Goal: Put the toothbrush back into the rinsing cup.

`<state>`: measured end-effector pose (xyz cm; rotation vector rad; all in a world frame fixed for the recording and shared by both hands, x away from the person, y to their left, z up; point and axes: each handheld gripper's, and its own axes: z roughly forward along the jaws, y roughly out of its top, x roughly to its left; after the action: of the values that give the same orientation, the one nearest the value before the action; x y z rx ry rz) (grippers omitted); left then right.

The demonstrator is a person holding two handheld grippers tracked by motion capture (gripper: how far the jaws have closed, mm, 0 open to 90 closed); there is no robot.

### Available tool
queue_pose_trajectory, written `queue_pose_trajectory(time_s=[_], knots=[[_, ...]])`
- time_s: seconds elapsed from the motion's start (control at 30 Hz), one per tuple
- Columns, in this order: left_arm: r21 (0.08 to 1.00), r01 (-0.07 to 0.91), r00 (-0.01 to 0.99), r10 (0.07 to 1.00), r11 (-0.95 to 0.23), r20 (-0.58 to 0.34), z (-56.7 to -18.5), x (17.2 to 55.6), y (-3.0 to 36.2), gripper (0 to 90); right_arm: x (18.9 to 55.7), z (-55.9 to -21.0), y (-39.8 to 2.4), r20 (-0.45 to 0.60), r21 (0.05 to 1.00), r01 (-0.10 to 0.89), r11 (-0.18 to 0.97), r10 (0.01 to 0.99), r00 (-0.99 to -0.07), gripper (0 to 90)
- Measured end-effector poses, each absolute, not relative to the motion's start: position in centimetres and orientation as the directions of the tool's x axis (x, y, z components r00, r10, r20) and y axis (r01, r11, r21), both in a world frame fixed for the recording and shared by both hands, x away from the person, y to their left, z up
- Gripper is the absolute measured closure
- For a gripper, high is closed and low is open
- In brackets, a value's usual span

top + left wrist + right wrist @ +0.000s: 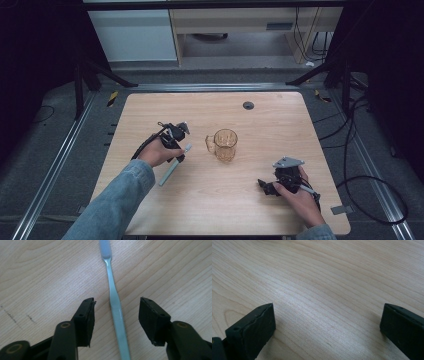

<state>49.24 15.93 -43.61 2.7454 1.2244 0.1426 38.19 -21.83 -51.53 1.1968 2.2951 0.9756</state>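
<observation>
The wooden table (210,200) carries a clear amber mug (222,144) near its middle, handle turned toward the left hand. To the mug's left lies a pale toothbrush (115,305), flat on the wood, and the left gripper (116,312) straddles its handle with both jaws spread and gaps either side, neither pad touching. Off at the near right, well apart from the mug, the right gripper (328,322) rests low over bare wood, jaws wide apart and holding nothing.
</observation>
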Motion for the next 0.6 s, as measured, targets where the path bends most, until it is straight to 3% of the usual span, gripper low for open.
queue_pose_trajectory(time_s=[0.6], knots=[[0.113, 0.777, 0.625, 0.780, -0.619, -0.030, -45.6, 50.6, 16.3, 62.5, 38.2, -51.5, -21.8, -0.010, 0.724, 0.564, 0.398, 0.822, -0.569, 0.4]])
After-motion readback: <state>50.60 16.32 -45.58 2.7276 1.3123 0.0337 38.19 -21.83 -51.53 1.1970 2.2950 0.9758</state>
